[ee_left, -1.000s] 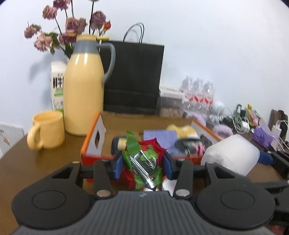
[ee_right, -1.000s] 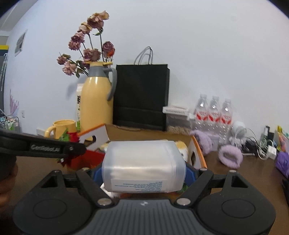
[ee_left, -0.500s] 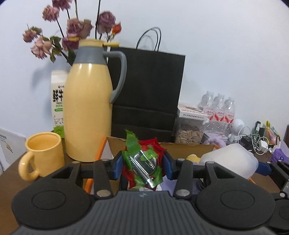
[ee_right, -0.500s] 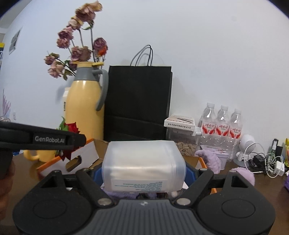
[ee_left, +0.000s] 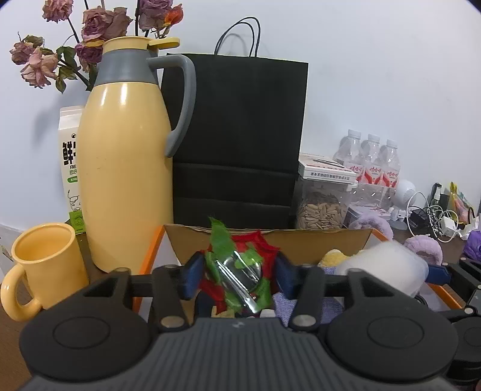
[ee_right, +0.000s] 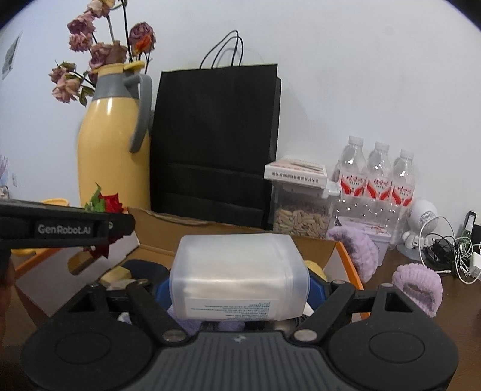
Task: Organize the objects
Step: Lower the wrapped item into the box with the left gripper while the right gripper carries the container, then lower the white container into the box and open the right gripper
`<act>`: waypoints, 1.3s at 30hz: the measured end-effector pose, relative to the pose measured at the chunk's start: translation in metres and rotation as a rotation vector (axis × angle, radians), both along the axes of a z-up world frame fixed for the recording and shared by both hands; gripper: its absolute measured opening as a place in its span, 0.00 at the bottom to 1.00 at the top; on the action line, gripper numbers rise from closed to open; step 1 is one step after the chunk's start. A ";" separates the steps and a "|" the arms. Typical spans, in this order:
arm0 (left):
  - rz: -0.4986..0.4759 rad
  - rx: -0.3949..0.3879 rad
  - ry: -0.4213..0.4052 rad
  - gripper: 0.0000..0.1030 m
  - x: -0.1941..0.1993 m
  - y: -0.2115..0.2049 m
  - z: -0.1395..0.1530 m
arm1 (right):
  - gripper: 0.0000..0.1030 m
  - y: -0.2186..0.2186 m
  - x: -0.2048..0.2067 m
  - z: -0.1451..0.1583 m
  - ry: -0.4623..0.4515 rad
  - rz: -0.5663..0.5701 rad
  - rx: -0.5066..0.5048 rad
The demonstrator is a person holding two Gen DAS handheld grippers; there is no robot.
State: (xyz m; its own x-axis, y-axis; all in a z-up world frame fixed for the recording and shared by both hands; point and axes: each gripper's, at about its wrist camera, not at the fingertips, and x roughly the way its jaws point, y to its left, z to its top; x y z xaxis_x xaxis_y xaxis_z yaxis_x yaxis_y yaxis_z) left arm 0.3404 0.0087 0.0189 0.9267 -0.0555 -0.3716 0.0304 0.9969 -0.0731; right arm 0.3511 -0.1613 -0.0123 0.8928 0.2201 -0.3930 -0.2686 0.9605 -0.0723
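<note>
A red artificial flower (ee_left: 240,270) with green leaves and clear wrap sits between the blue pads of my left gripper (ee_left: 239,275), over the near left part of an orange-edged cardboard box (ee_left: 270,240). Those jaws are opening, and the pads still touch the flower. The right wrist view shows the flower (ee_right: 111,204) at the left. My right gripper (ee_right: 239,288) is shut on a frosted white plastic container (ee_right: 237,273) with a label, held above the box (ee_right: 318,246). That container (ee_left: 387,264) shows at the right of the left wrist view. Soft yellow, purple and dark items lie inside the box.
Behind the box stand a yellow thermos jug (ee_left: 126,168), dried roses (ee_left: 99,24), a milk carton (ee_left: 70,156), a black paper bag (ee_left: 240,135), a seed jar (ee_left: 324,204) and water bottles (ee_left: 372,162). A yellow mug (ee_left: 45,264) stands left. Purple fluffy bands (ee_right: 418,282) and cables (ee_right: 445,252) lie right.
Both grippers have moved forward over the box, so the jug and bag loom larger. The left pads stand slightly wider around the flower. The right grip on the container is unchanged.
</note>
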 end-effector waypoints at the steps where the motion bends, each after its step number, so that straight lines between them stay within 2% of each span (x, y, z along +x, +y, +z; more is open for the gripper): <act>1: 0.007 0.000 -0.006 0.86 -0.001 0.000 0.000 | 0.81 0.000 -0.001 0.000 0.001 0.001 -0.001; 2: 0.020 -0.001 -0.024 1.00 -0.003 0.001 -0.001 | 0.86 0.000 -0.001 -0.001 0.004 -0.001 -0.006; 3: 0.031 -0.006 -0.051 1.00 -0.006 0.001 -0.001 | 0.90 0.001 -0.003 -0.001 0.003 -0.001 -0.010; 4: 0.032 -0.012 -0.062 1.00 -0.007 0.001 -0.001 | 0.98 0.001 -0.004 -0.001 0.000 0.001 -0.010; 5: 0.028 -0.018 -0.063 1.00 -0.008 0.002 -0.001 | 1.00 0.001 -0.005 -0.001 -0.004 0.003 -0.008; 20: 0.068 -0.026 -0.080 1.00 -0.014 0.002 -0.002 | 1.00 0.003 -0.017 0.003 -0.022 0.020 -0.004; 28: 0.081 -0.024 -0.104 1.00 -0.037 0.007 -0.004 | 1.00 -0.005 -0.041 0.006 -0.062 0.011 -0.009; 39: 0.088 -0.016 -0.082 1.00 -0.077 0.008 -0.011 | 1.00 -0.013 -0.086 0.006 -0.093 -0.009 -0.033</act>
State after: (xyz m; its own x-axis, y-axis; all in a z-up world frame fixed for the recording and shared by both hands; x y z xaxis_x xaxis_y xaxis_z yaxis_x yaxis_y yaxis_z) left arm 0.2636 0.0169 0.0075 0.9555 0.0217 -0.2943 -0.0504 0.9946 -0.0902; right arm 0.2647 -0.1745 -0.0062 0.9277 0.2005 -0.3150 -0.2509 0.9595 -0.1278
